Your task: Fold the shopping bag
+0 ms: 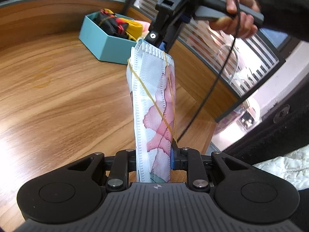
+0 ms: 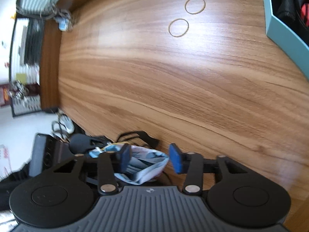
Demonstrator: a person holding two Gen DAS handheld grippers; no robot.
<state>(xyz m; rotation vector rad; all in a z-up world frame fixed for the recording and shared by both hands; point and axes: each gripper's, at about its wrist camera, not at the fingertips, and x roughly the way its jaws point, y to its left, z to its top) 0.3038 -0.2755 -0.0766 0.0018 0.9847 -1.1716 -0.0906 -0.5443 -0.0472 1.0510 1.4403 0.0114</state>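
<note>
Left tool (image 1: 154, 160) clamps the folded bag's (image 1: 154, 100) near end, its length running away to the right tool (image 2: 149, 159), whose open jaws straddle the far end.

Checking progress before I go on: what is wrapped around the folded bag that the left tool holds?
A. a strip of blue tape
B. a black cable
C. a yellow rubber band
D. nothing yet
C: in the left wrist view a thin yellow rubber band crosses the folded floral bag, looping over its far end while the left tool grips the near end.
</note>
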